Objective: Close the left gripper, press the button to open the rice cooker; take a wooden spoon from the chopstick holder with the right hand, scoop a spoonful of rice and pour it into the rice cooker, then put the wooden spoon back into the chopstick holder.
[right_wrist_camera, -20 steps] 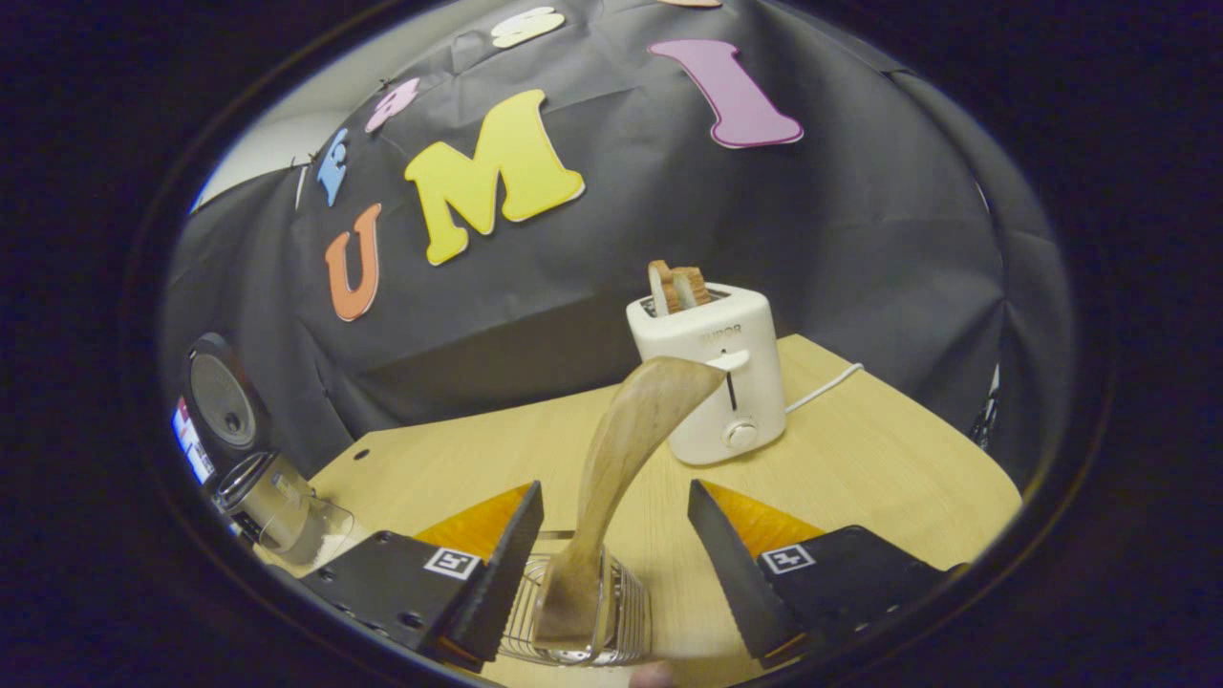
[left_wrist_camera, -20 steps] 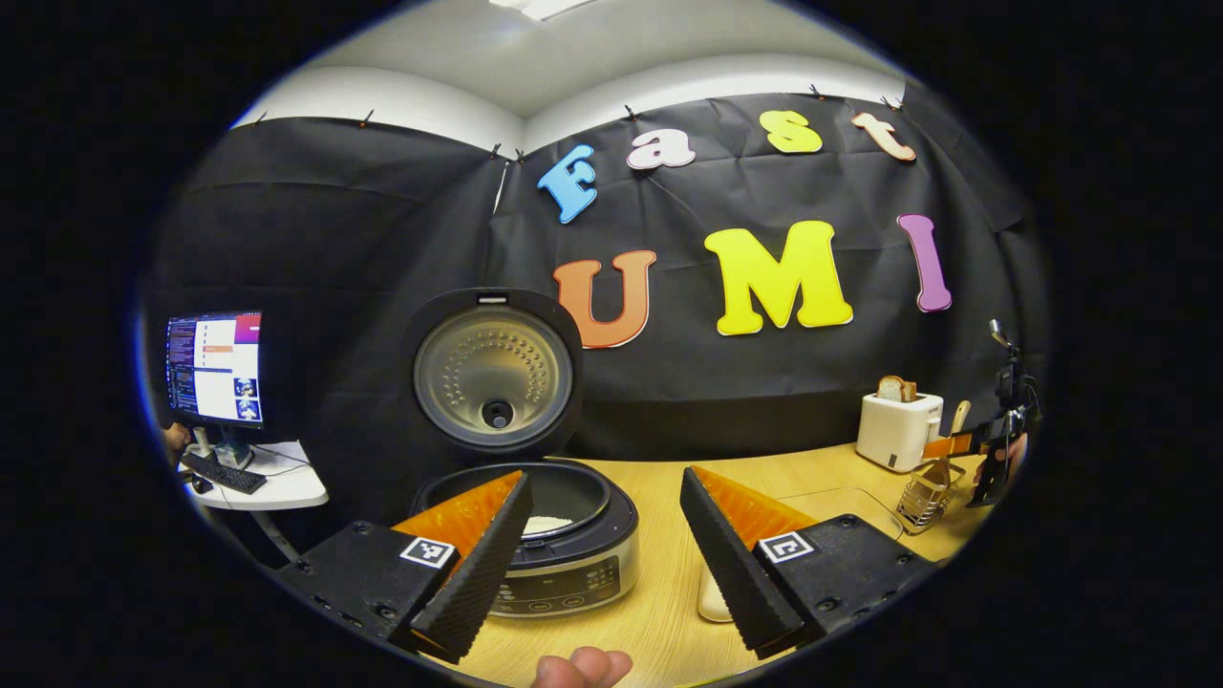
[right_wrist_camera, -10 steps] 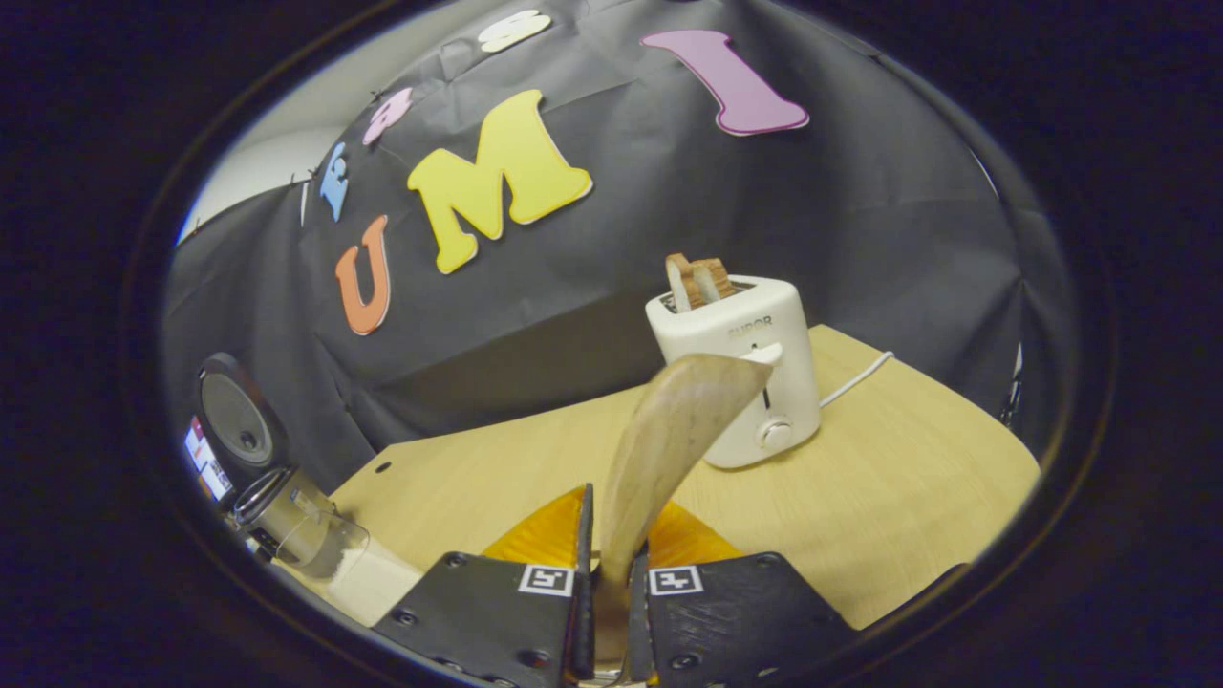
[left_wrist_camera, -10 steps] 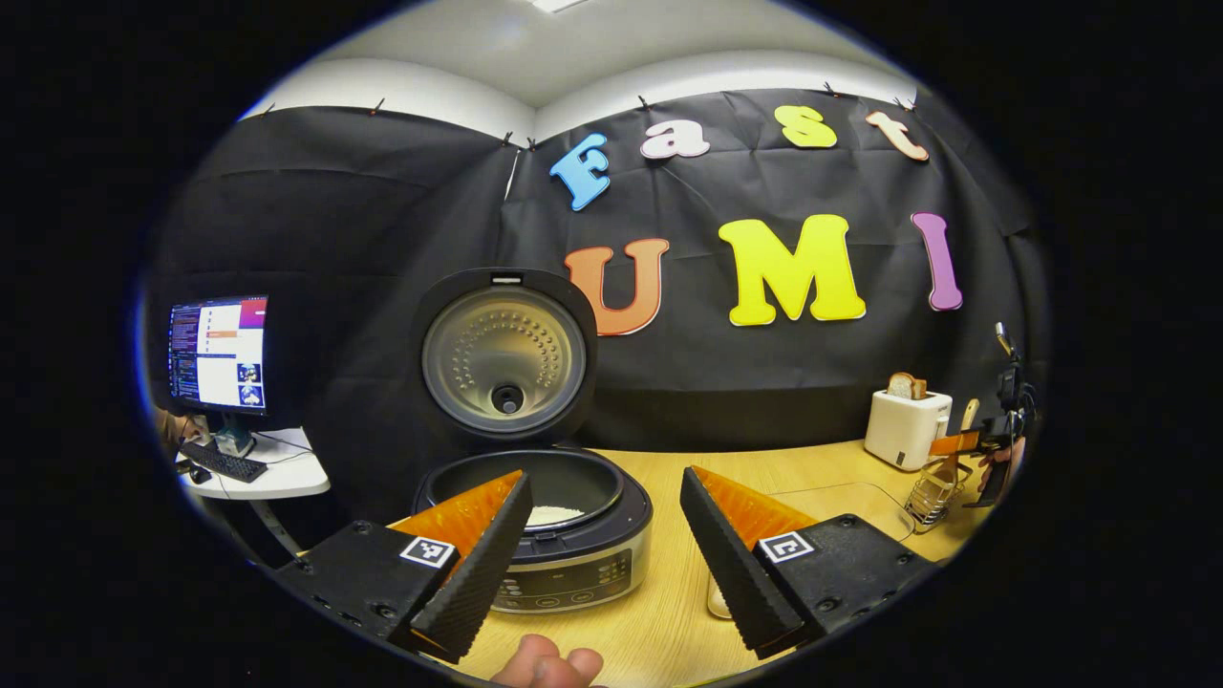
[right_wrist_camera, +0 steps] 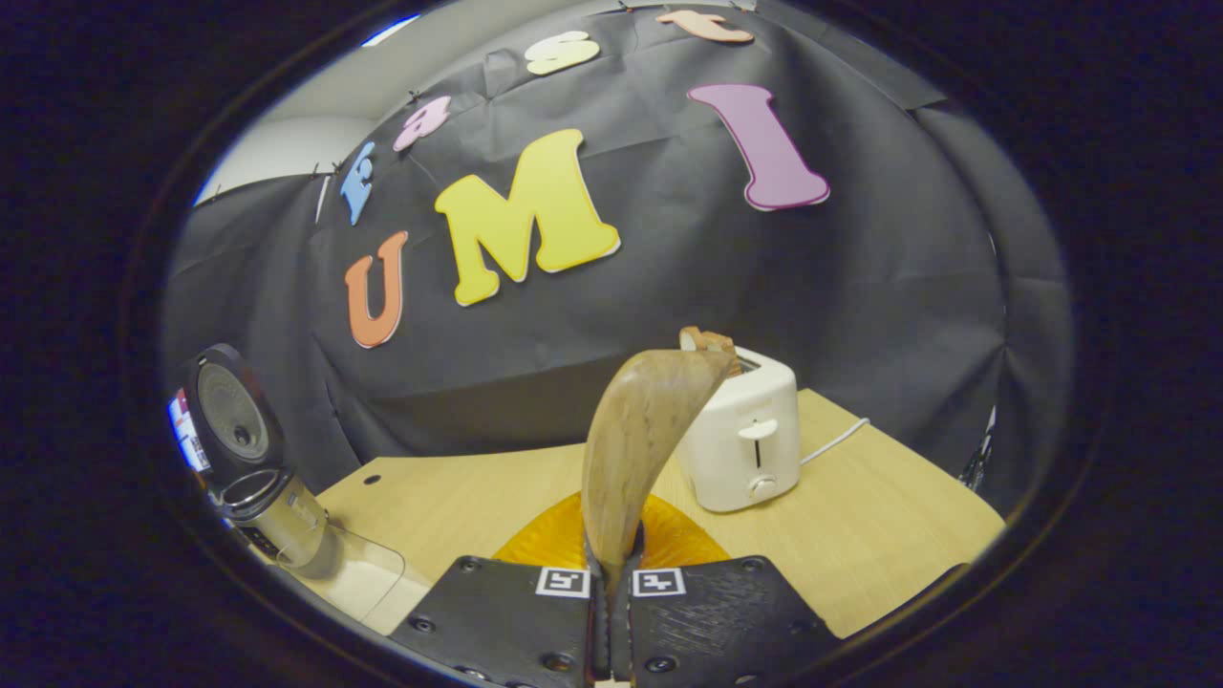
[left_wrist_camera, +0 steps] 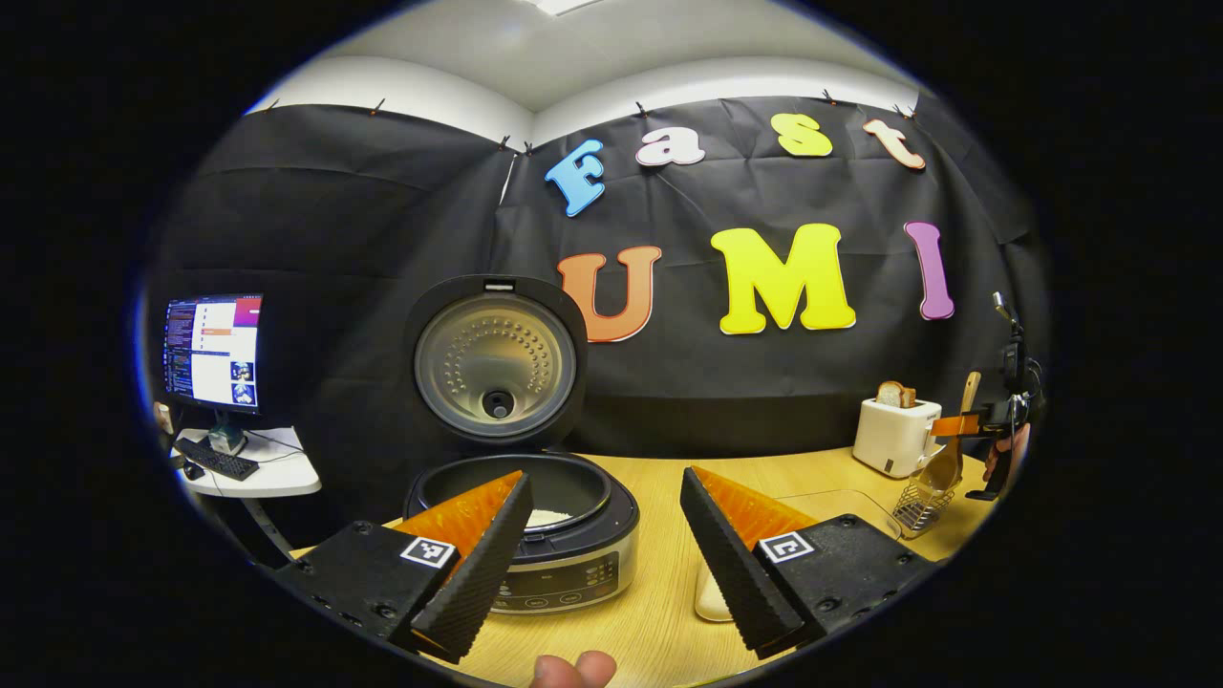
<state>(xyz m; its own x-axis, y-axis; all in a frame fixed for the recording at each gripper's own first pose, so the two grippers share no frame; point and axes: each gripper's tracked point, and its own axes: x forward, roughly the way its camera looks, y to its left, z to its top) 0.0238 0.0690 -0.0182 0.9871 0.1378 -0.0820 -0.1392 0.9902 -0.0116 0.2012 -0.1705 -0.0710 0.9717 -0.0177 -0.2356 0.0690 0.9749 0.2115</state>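
Across the bottom of the left gripper view runs the table (left_wrist_camera: 659,612), light wood. Centre left on it sits the cooker (left_wrist_camera: 564,549), lid (left_wrist_camera: 495,358) standing upright and open, a little white rice visible in the pot. So the button step reads as done.

Lower right of the same view: a clear tray (left_wrist_camera: 841,502), partly hidden behind the near finger; contents hard to tell from here. Right gripper view shows it at lower left, with something pale inside, probably the rice supply.

Toaster (right_wrist_camera: 745,444) right of centre in the right gripper view, bread in its slots.

Left gripper (left_wrist_camera: 607,549) at the bottom of its own view: fingers wide apart, holding nothing, cooker seen through the gap. A fingertip of the person's hand (left_wrist_camera: 573,669) shows at the bottom edge.

Right gripper (right_wrist_camera: 611,597) at the bottom centre of its view: fingers pressed together on the spoon (right_wrist_camera: 635,440), which rises from between them, broad end up, overlapping the toaster in the picture. Far right of the left gripper view shows the same grip from a distance: the spoon (left_wrist_camera: 951,449) clamped and standing over the wire holder (left_wrist_camera: 915,506); its lower end looks at or just above the holder rim, cannot tell whether clear of it.

Judgement: lid open, spoon grasped and in the lifting-out stage. Left to do: carry to the tray, scoop, tip into the cooker, return the spoon to the holder. Well under half done.
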